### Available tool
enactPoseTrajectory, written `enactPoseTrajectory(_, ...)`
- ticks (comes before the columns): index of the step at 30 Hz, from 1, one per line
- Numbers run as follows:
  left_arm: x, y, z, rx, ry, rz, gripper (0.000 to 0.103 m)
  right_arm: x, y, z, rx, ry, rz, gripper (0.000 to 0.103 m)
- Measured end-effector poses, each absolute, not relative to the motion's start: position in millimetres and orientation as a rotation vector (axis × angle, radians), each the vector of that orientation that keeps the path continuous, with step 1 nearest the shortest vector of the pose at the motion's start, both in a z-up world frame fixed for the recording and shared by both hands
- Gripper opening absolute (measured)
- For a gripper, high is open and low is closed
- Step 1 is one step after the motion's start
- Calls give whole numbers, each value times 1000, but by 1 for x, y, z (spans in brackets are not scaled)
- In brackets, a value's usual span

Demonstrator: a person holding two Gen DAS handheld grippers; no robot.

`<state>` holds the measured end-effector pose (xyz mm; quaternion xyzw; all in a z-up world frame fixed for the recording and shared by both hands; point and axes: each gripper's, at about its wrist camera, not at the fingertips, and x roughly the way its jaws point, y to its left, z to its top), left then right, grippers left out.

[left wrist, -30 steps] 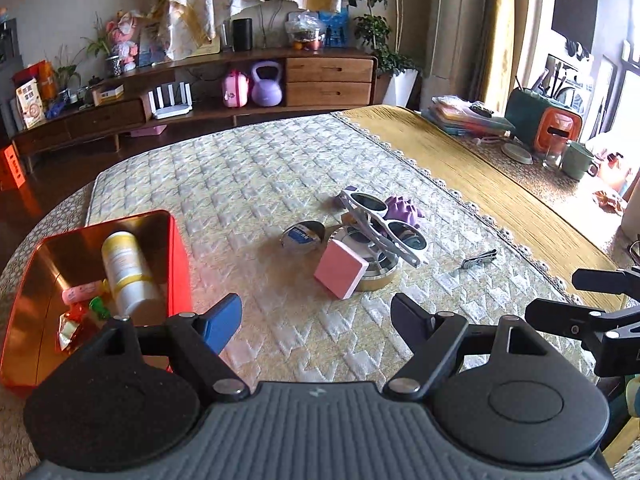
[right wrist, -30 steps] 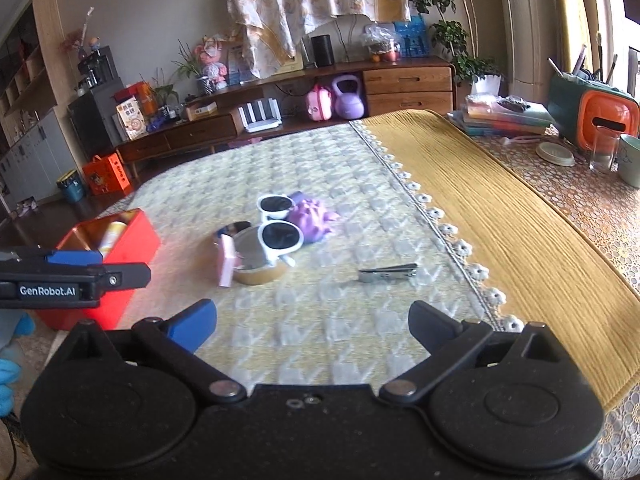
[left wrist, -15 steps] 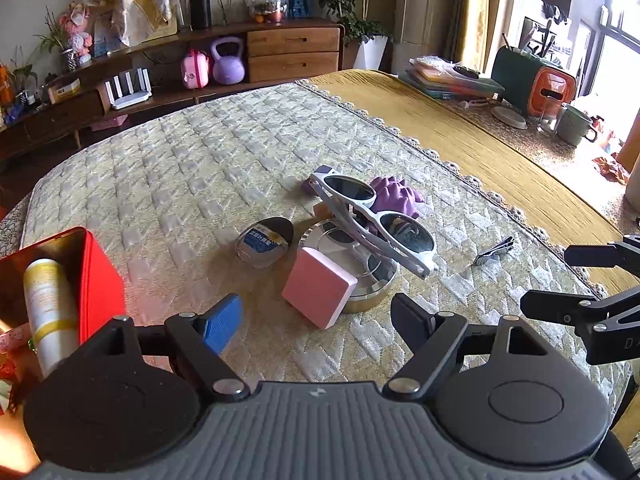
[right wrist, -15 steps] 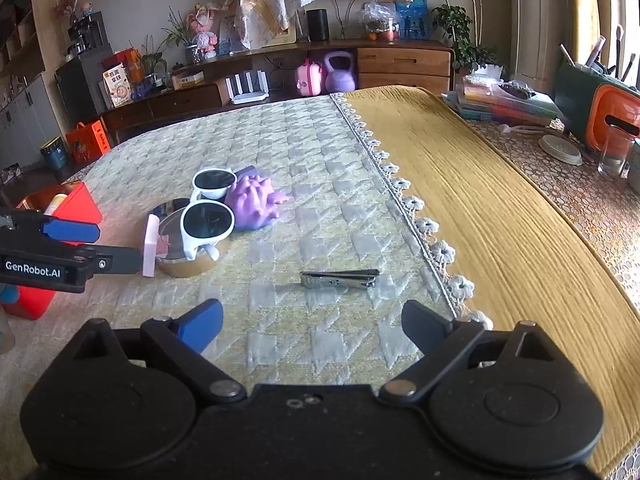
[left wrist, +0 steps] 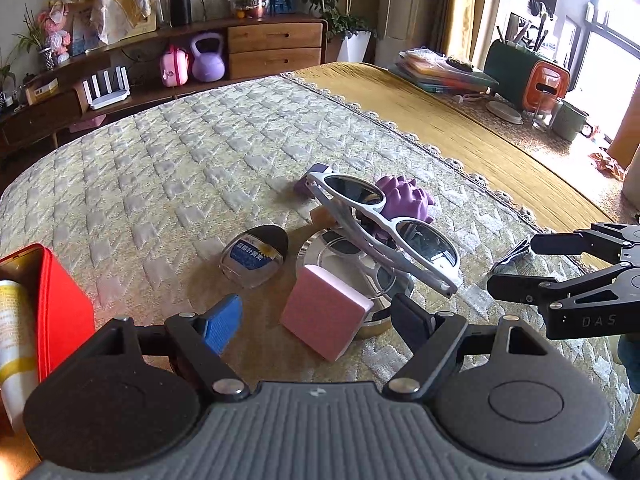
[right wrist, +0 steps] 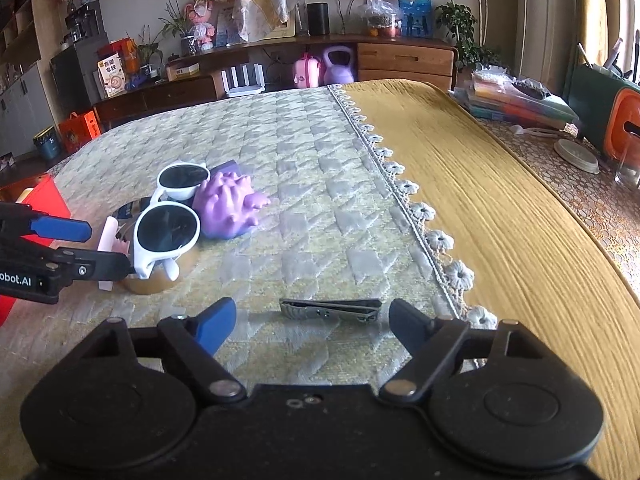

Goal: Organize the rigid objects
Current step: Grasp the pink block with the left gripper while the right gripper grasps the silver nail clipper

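Note:
A pink block (left wrist: 325,317) leans on a round metal tin (left wrist: 352,256), between the fingers of my open left gripper (left wrist: 318,320). White sunglasses (left wrist: 384,224) lie across the tin beside a purple spiky toy (left wrist: 406,198) and a clear oval case (left wrist: 256,256). My open right gripper (right wrist: 312,322) straddles metal nail clippers (right wrist: 330,309) on the quilt. The sunglasses (right wrist: 170,216), the toy (right wrist: 228,208) and the left gripper (right wrist: 104,246) show at left in the right wrist view. A red box (left wrist: 60,308) holds a yellow-white bottle (left wrist: 14,344).
The quilted cloth (left wrist: 192,176) meets a mustard cloth (right wrist: 500,208) along a lace edge. Books (right wrist: 516,100), a green-orange holder (left wrist: 528,76), a glass and a mug (left wrist: 570,120) stand at the far right. A wooden sideboard (left wrist: 240,52) lies beyond.
Both grippers moved forward and lower. The left closed in on the pink block, the red box sliding out to the left. The right closed in on the nail clippers. Both stay open.

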<state>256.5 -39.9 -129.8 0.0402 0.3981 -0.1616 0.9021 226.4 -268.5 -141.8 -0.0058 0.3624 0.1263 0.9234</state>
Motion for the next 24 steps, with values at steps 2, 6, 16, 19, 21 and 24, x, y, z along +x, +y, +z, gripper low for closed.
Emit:
enactPoseTrajectory(2,259,-40,-131,71,821,-349,81,228,-267,-143,-17,745,259,81)
enactPoseTrajectory(6,261,-40,-133,65,814,-371,81,229,-267,-144,-30,739,260,79)
enactPoseTrajectory(16,262,-37,-132,13,810,-425,59,228,-267,-144,-48,720,236,63)
enactPoseTrajectory(19,261,-38,-131,8,807,-421,52,228,-267,-144,-56,716,221,57)
enactPoseTrajectory(21,260,-39,-130,11,803,-412,48,227,-267,-144,-56,715,219,57)
enactPoseTrajectory(24,259,-38,-128,9,801,-395,37,224,-265,-144,-66,709,211,57)
